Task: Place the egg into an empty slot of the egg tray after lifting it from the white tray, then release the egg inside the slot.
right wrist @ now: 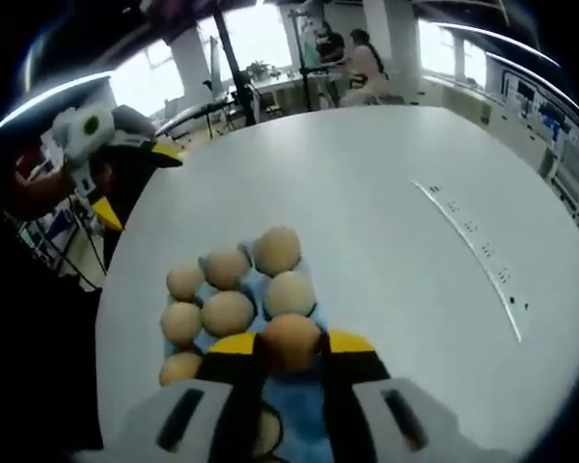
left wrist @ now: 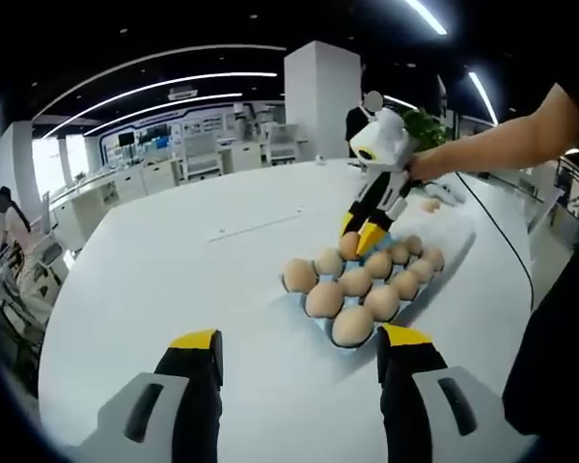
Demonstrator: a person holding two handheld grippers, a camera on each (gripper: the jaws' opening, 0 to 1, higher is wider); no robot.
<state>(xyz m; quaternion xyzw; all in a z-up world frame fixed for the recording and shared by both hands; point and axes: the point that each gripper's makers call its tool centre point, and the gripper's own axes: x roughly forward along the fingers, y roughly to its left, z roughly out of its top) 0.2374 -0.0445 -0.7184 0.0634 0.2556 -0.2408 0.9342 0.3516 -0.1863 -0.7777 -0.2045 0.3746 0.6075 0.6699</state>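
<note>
Egg: one brown egg (right wrist: 289, 340) is sitting clamped between the right gripper's yellow-tipped jaws, just above the blue egg tray; in the left gripper view the same egg (left wrist: 349, 245) is showing at the tray's far edge.
Table: a broad white round table (left wrist: 203, 289) is carrying everything; a thin strip with small marks (right wrist: 473, 253) is running across its top.
Egg tray: the blue egg tray (left wrist: 362, 289) is lying on the table, holding rows of brown eggs (left wrist: 354, 282); in the right gripper view the eggs (right wrist: 228, 311) are crowding just beyond the jaws.
White tray: a pale tray (left wrist: 454, 231) is lying just behind the egg tray, with one egg (left wrist: 430, 205) near it.
Right gripper: the right gripper (right wrist: 289, 359) is clenching the egg; in the left gripper view it (left wrist: 361, 234) is pointing down at the egg tray, held by a person's hand.
Left gripper: the left gripper (left wrist: 299, 349) is hanging with jaws spread wide, holding nothing, near the egg tray's closest corner; in the right gripper view it (right wrist: 135, 178) is appearing beyond the table edge.
</note>
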